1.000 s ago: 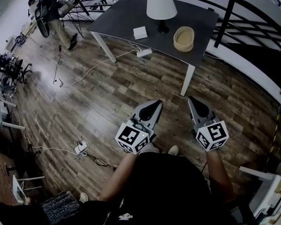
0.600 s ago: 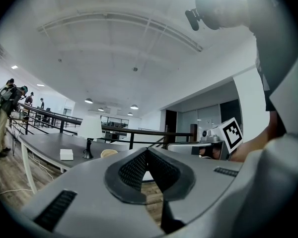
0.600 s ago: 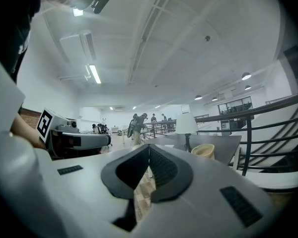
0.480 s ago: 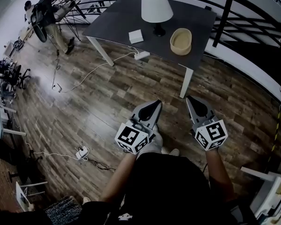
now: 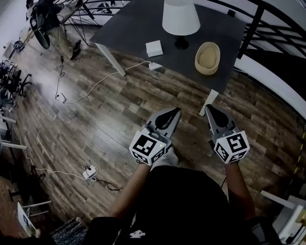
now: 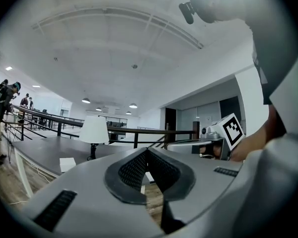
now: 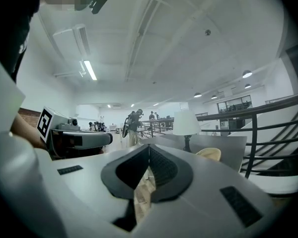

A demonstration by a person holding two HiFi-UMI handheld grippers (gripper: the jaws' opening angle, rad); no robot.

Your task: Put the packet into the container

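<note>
A white packet (image 5: 154,48) lies flat on the dark grey table (image 5: 132,24), left of a white lamp (image 5: 180,15). The beige oval container (image 5: 207,58) stands near the table's right front corner. Both grippers hover over the wooden floor, short of the table and pointing at it. My left gripper (image 5: 175,109) is shut with nothing in it, and so is my right gripper (image 5: 209,107). In the left gripper view the packet (image 6: 67,164) shows past the closed left gripper (image 6: 146,150). The right gripper view has the container (image 7: 208,154) beyond the closed right gripper (image 7: 149,147).
A white table leg (image 5: 210,100) stands just ahead of the right gripper. A power strip (image 5: 154,65) with a cable lies under the table, another (image 5: 88,173) on the floor at left. A black railing (image 5: 255,14) runs behind the table. People (image 5: 48,14) stand far left.
The table, packet and container have come nearer in the head view as both grippers moved forward together. Both stay shut and empty.
</note>
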